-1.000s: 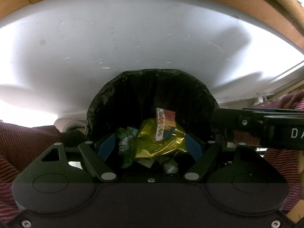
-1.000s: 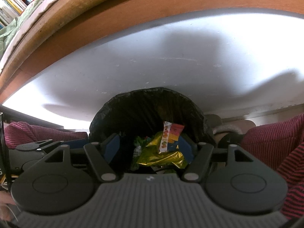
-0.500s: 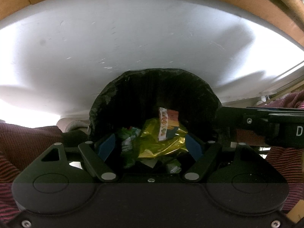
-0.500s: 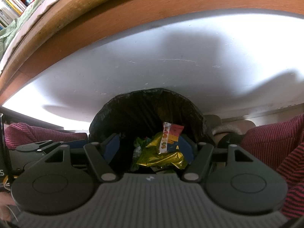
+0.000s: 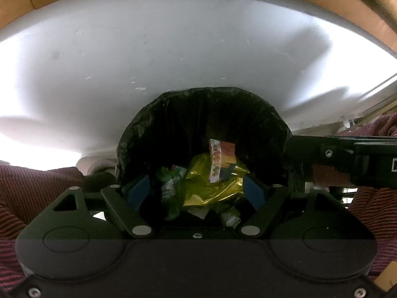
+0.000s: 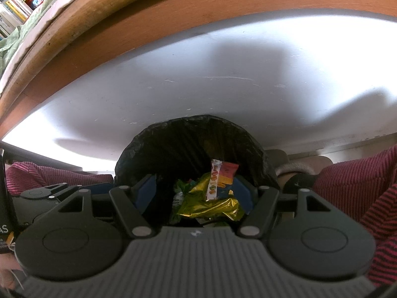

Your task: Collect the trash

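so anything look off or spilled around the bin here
Nothing stands out. The wrappers, a gold foil bag, a green one and a small striped packet, all sit inside the black-lined bin. The white floor shows only faint scuffs, no spill.

Crinkled glossy black plastic bin liner [image 5: 173,124]; shiny gold foil wrapper [image 5: 213,188]; matt white tabletop [image 6: 173,94]; wood edge [image 6: 124,24]

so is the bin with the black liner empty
No, the bin holds trash: a gold foil wrapper, a green wrapper and an orange snack packet.
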`<state>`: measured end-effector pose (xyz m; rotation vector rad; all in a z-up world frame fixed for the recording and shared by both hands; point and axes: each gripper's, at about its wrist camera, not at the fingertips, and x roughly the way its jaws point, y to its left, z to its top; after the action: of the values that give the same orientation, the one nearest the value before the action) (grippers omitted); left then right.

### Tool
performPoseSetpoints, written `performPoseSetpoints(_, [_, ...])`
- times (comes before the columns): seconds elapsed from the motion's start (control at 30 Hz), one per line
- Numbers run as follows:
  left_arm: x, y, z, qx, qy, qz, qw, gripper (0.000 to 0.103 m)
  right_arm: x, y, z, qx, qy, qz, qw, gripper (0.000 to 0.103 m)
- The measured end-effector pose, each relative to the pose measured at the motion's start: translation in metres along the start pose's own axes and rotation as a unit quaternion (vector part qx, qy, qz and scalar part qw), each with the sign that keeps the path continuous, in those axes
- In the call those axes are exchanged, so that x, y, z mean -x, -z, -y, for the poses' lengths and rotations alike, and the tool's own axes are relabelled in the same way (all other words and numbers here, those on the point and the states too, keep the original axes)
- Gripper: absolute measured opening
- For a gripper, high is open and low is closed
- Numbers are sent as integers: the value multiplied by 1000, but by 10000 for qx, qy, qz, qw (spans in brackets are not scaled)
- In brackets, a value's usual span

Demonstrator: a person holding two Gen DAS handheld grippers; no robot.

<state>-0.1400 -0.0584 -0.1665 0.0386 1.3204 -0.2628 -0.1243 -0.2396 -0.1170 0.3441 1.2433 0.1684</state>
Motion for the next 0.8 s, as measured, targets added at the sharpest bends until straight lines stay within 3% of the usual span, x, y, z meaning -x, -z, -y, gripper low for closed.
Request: performPoseSetpoints(0.8, [2,2,0,-40,98,61,9999,81,-1,2,0,-8,-9,1,10000,78])
